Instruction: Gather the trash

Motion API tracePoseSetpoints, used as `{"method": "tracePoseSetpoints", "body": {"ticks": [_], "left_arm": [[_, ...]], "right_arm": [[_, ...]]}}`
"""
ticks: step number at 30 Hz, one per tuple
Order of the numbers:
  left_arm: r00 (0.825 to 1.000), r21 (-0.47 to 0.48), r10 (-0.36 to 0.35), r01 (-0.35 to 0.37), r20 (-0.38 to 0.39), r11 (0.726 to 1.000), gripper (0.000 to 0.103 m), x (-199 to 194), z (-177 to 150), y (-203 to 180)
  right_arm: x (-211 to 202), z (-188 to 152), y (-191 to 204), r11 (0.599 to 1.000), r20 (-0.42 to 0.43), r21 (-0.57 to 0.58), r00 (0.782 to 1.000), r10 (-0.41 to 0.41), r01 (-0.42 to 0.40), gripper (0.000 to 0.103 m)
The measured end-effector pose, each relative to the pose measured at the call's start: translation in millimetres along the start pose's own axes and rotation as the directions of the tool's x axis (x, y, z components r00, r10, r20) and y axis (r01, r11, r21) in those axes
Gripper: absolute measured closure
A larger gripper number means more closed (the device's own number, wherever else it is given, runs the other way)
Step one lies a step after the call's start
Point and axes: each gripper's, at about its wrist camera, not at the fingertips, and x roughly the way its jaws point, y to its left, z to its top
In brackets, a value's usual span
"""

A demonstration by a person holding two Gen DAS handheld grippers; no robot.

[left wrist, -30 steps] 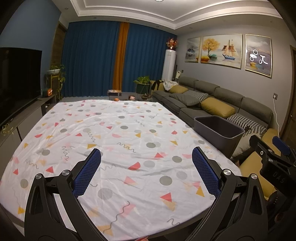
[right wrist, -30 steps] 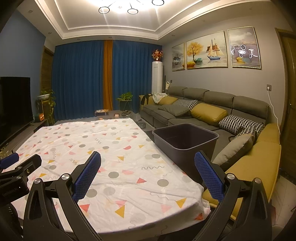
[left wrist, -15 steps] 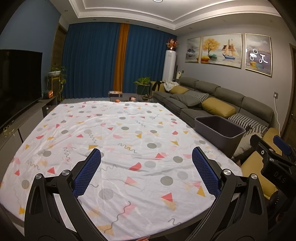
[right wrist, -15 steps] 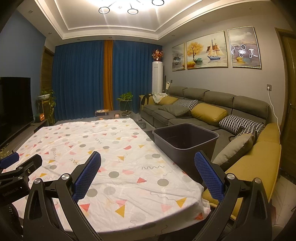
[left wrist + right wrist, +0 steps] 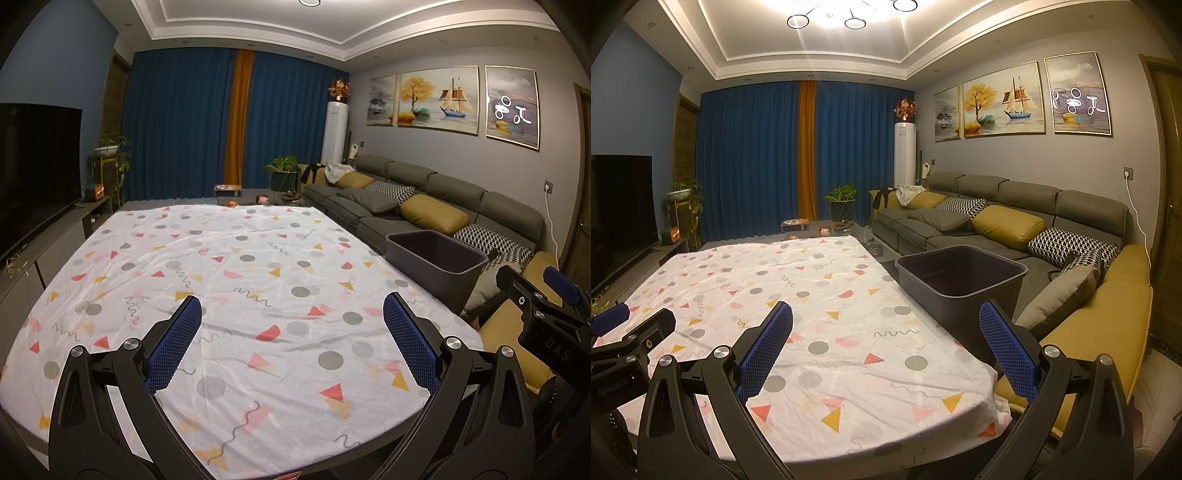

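- Both of my grippers hang over the near edge of the table; the left gripper (image 5: 291,332) has its jaws spread wide with nothing between them, and the right gripper (image 5: 886,332) is just as wide and just as empty.
- Trash is what I am after, yet I see none on the patterned tablecloth (image 5: 240,266); the cloth looks bare in both views, so either the job is finished or the litter lies outside what these cameras catch.
- The dark bin (image 5: 960,273) stands at the table's right side, between the table and the sofa (image 5: 1015,206); its inside looks dark and I cannot tell whether anything lies at the bottom.
- First risk, as I judge it: the triangles, dots and squiggles printed on the cloth could pass for scraps; if I snap at one I will pinch the fabric and drag the whole cloth.
- Second risk: the cloth is wrinkled and loose, so a low sweep with a fingertip could catch a fold.
- Third risk: the right gripper sits near the bin's rim; a careless swing could knock it over.
- Small things on the low table (image 5: 243,197) beyond the far edge are too small to name; I would not assume they are trash.
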Motion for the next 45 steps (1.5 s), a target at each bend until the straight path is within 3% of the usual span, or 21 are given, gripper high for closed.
{"method": "tracePoseSetpoints", "body": {"ticks": [45], "left_arm": [[1.000,0.003,0.001,-0.001,0.006,1.000,0.006,0.2,1.0,-1.7]], "right_arm": [[-2.5,3.8,-4.7,1.000,0.003,0.010,1.000,0.001,-0.001,0.006]]}}
